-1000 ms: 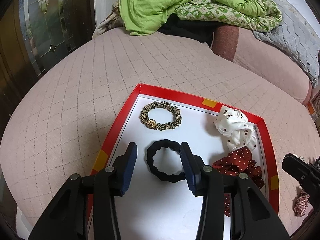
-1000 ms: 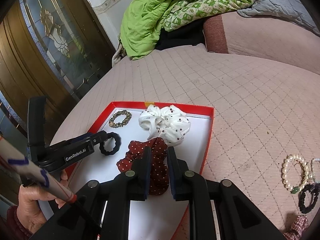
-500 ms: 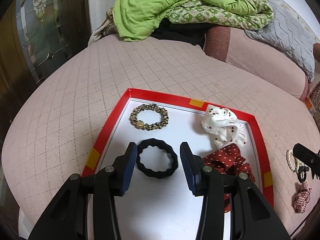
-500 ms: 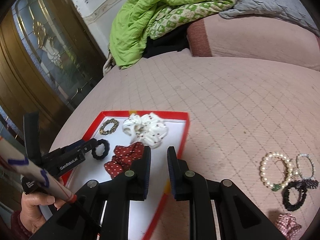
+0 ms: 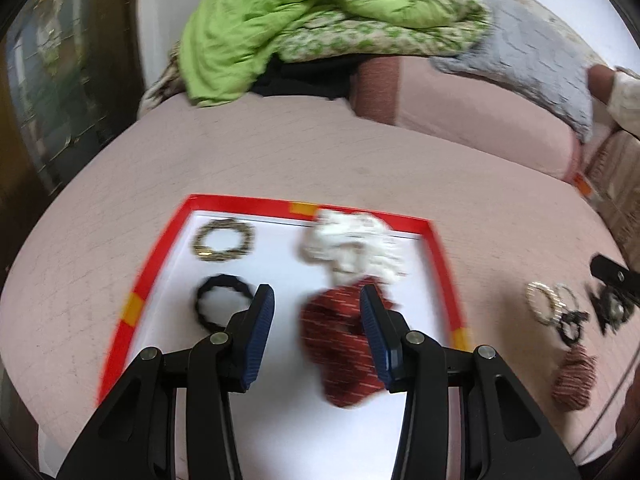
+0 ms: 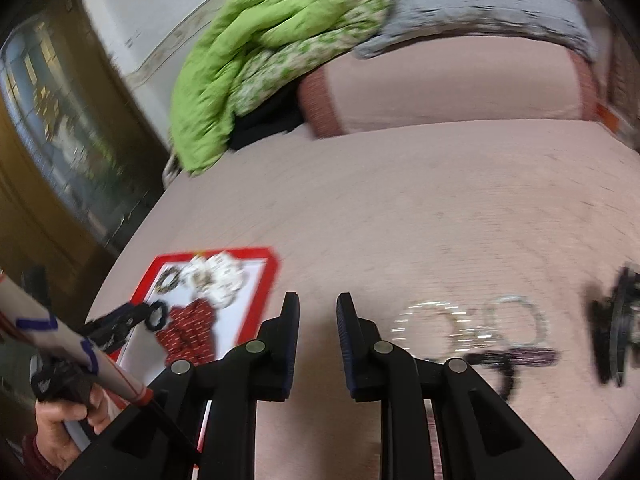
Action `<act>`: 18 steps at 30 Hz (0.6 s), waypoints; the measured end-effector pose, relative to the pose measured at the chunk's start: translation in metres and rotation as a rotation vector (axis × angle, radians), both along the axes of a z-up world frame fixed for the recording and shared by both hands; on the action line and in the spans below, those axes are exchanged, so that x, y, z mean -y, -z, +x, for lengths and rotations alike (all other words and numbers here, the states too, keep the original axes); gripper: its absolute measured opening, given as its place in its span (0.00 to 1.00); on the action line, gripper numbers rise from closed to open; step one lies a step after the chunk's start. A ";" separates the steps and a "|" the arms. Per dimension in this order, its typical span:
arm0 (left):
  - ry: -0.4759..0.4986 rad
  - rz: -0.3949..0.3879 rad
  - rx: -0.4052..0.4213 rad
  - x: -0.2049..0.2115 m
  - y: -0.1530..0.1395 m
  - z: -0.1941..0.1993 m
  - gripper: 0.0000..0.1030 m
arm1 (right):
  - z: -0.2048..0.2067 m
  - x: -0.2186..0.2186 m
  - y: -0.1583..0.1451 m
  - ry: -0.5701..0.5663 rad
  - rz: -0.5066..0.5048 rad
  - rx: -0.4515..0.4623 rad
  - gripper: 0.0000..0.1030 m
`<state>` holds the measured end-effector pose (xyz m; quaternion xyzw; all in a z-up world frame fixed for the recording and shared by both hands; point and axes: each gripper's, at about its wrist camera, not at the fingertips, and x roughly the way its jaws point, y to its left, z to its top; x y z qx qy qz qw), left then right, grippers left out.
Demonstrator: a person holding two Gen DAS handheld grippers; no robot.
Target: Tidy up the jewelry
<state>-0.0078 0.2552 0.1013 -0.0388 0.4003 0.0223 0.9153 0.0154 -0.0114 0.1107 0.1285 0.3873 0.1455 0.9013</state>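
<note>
A red-rimmed white tray (image 5: 158, 264) lies on the pink quilted bed. In it are a gold bracelet (image 5: 224, 240), a black hair tie (image 5: 220, 307), a white scrunchie (image 5: 354, 246) and a red dotted scrunchie (image 5: 340, 352). My left gripper (image 5: 317, 312) is open and empty over the tray, above the red scrunchie. My right gripper (image 6: 318, 312) is open and empty over the bed, right of the tray (image 6: 264, 292). Right of it lie a pearl bracelet (image 6: 430, 326), a clear bead bracelet (image 6: 516, 316) and a dark bracelet (image 6: 516, 358). Both views are blurred.
A green blanket (image 5: 288, 20) and a grey pillow (image 5: 520, 52) are piled at the head of the bed. A small checked scrunchie (image 5: 574, 378) lies right of the tray. A dark object (image 6: 616, 320) sits at the far right. A wooden door (image 6: 48, 152) stands left.
Both grippers have swung to the right. The left one went from over the black hair tie to over the red scrunchie. The right one left the tray and its fingers opened wider.
</note>
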 end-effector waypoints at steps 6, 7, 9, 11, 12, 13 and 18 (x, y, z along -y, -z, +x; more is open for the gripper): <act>0.153 -0.019 -0.016 0.066 -0.005 -0.006 0.42 | -0.009 0.074 -0.001 0.133 0.034 -0.037 0.25; 0.177 -0.024 -0.023 0.078 -0.005 -0.004 0.42 | -0.011 0.083 0.002 0.147 0.037 -0.051 0.25; 0.219 -0.041 -0.047 0.102 -0.003 0.002 0.42 | -0.014 0.099 0.011 0.178 0.044 -0.077 0.25; 0.278 -0.064 -0.093 0.129 0.001 0.014 0.42 | -0.014 0.113 0.020 0.199 0.065 -0.116 0.25; 0.297 -0.073 -0.104 0.138 0.003 0.018 0.42 | -0.015 0.120 0.024 0.208 0.082 -0.135 0.25; 0.316 -0.078 -0.118 0.150 0.005 0.025 0.42 | -0.015 0.122 0.026 0.210 0.093 -0.142 0.25; 0.363 -0.042 -0.229 0.201 0.037 0.064 0.42 | -0.016 0.135 0.022 0.229 0.142 -0.130 0.25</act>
